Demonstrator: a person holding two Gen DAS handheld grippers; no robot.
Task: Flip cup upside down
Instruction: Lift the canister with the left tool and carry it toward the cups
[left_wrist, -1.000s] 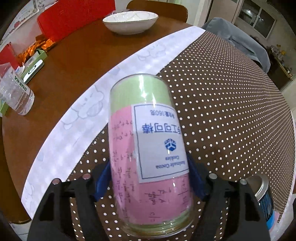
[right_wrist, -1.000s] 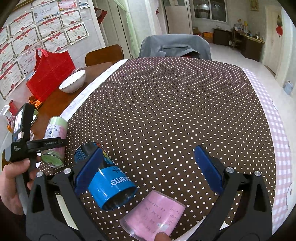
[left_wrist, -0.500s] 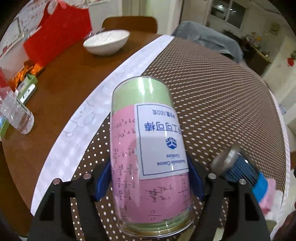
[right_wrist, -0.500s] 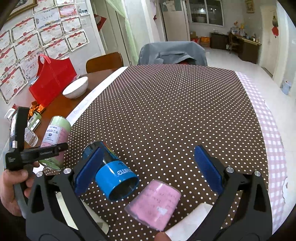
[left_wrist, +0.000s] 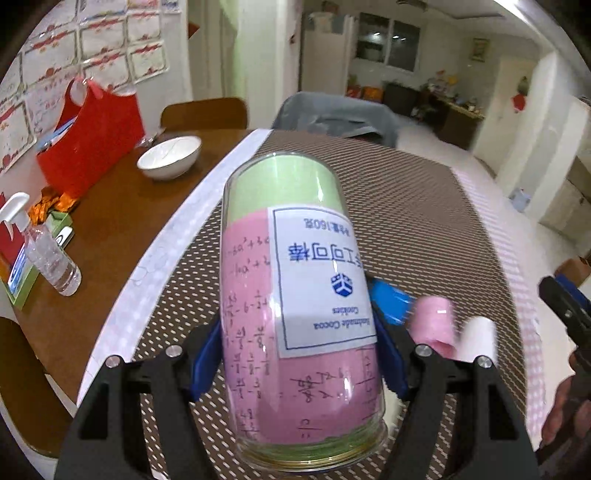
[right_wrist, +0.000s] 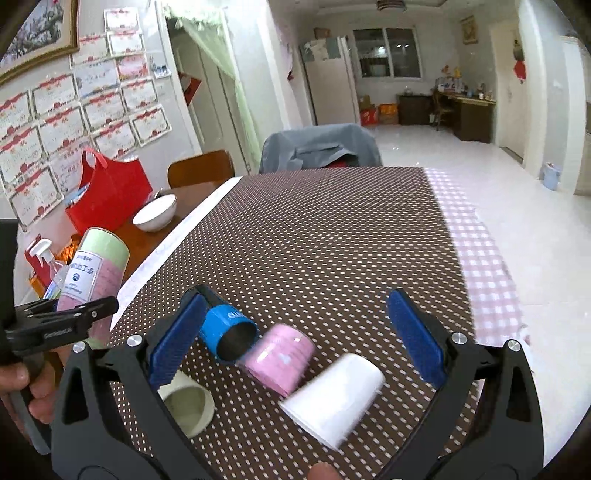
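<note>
Left tool (left_wrist: 299, 365) clamped on the tall pink-and-green cup (left_wrist: 295, 306), blue pads pressed against both sides of its lower body. Label reads inverted, green end far, clear rim near. Carried higher than a second ago: more of the room now behind the cup, less of the dotted counter (left_wrist: 424, 229). Seen from the right wrist, held tilted above the counter's near-left edge (right_wrist: 94, 280), not resting on anything.

Right tool (right_wrist: 295, 339) spread wide and empty, lifted and pulled back since the earlier views. Below it now, lying on their sides: blue cup (right_wrist: 229, 334), small pink cup (right_wrist: 280, 356) touching it, white cup (right_wrist: 336, 391) just to the right, plus a pale cup (right_wrist: 188, 402) near left that was out of view before.

Judging by the upside-down label, flip of the tall cup looks largely made; left to do, setting it down on a bare patch, clear of the four lying cups. Clear wall likely slick, so a steady squeeze until contact.
</note>
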